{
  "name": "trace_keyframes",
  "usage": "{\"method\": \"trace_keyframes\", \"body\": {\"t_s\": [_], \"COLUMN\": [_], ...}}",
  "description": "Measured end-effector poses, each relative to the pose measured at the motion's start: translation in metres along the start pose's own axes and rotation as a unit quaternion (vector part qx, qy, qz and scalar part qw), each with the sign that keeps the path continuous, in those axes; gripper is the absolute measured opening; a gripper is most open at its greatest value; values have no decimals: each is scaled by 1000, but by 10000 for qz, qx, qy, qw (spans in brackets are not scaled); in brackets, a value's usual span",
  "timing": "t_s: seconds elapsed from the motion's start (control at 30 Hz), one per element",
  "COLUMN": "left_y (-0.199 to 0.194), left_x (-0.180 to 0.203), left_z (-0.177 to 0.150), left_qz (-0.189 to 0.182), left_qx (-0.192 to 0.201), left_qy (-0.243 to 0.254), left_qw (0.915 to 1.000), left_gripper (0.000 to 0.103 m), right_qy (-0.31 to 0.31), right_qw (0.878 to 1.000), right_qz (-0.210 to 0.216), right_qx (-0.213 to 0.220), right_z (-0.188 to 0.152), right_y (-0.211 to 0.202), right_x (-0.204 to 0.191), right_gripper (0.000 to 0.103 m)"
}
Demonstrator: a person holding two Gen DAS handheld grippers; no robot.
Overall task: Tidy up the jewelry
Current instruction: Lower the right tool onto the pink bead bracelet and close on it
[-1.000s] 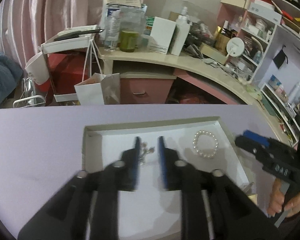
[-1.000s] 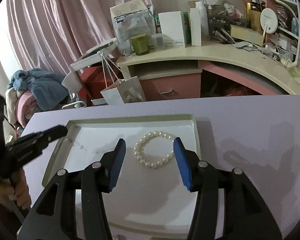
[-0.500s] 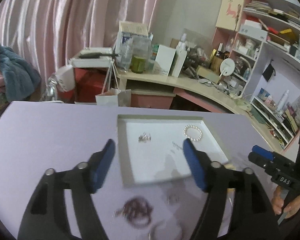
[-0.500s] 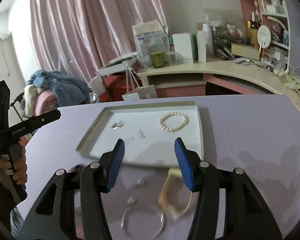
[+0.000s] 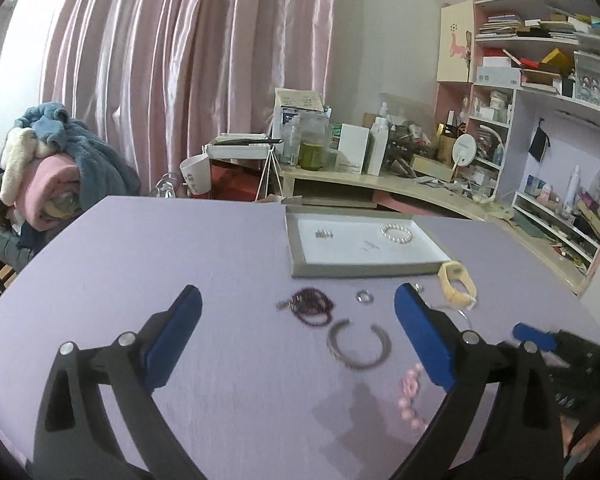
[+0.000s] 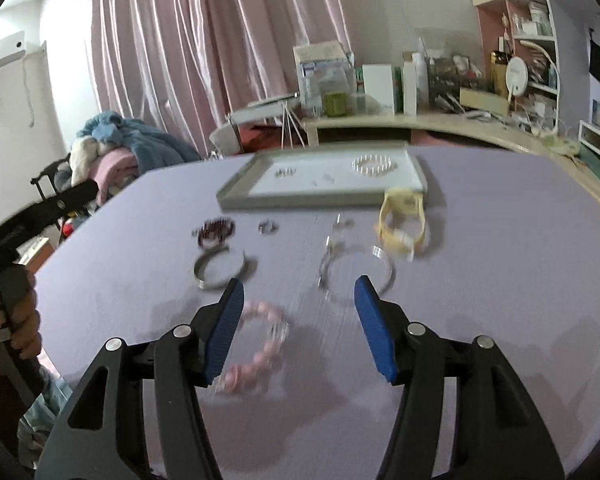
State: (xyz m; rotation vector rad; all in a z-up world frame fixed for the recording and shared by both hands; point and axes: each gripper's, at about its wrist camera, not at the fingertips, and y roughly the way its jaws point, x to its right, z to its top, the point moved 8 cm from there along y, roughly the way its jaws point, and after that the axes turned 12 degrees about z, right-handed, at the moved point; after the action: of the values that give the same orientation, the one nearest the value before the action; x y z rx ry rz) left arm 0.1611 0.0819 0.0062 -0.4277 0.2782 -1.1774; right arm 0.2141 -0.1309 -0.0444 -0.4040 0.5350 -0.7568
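Both tools have drawn back from the tray (image 6: 236, 194) since a second ago, when their blue pads hung right over its white floor; it now sits toward the far edge of the purple tabletop (image 5: 160, 256) with the loose pieces spread between it and the cameras. Left tool (image 5: 296, 336) is spread wide and holds nothing, its pads flanking a dark beaded bracelet (image 5: 312, 306), a small ring (image 5: 365, 297) and an open silver bangle (image 5: 359, 346) that lie ahead of it on the tabletop. Right tool (image 6: 300, 328) is likewise spread and empty; a pink bead bracelet (image 6: 256, 346) lies just beside its left pad, partly hidden by it, and a thin wire hoop (image 6: 356, 274) lies just beyond its tips. Only the right wrist view shows that hoop whole and the pink bracelet as a full ring; in the left wrist view the pink beads are a blurred cluster near the right pad. Inside the tray, a pearl bracelet (image 5: 396, 234) rests near the far right corner, with small earrings (image 5: 324, 233) toward the left. A cream-yellow watch (image 6: 402, 224) lies on the tabletop touching or just beside the tray's near right corner.
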Motion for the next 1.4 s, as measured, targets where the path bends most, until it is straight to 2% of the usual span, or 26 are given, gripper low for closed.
{"method": "trace_keyframes", "body": {"t_s": [0.23,0.57,0.73,0.93,1.13,1.23,1.4], "left_y": [-11,-17,-13,-5,3,4,7], "left_x": [-6,-5,-4,-4,-1,1,4], "left_z": [-18,-21,-24,-28,-32,-33,-35], "left_qz": [67,88,66,25,-5,-27,-66], "left_qx": [-31,31,-48,-206,-339,-367,-425], "left_qy": [-63,-9,-21,-85,-106,-105,-85], "left_qw": [10000,10000,10000,9997,9994,9993,9990], "left_gripper": [97,97,97,97,97,97,97], "right_qy": [118,384,270,92,116,-182,-312], "right_qw": [9998,9975,9963,9959,9946,9935,9935], "right_qz": [-66,-295,-473,-498,-570,-691,-670], "right_qx": [-143,-513,-661,-750,-854,-881,-861], "right_z": [-28,-40,-40,-42,-37,-38,-40], "right_y": [9,38,44,46,51,52,43], "right_x": [-10,-10,-13,-18,-18,-22,-13], "right_gripper": [58,35,28,21,21,21,15]}}
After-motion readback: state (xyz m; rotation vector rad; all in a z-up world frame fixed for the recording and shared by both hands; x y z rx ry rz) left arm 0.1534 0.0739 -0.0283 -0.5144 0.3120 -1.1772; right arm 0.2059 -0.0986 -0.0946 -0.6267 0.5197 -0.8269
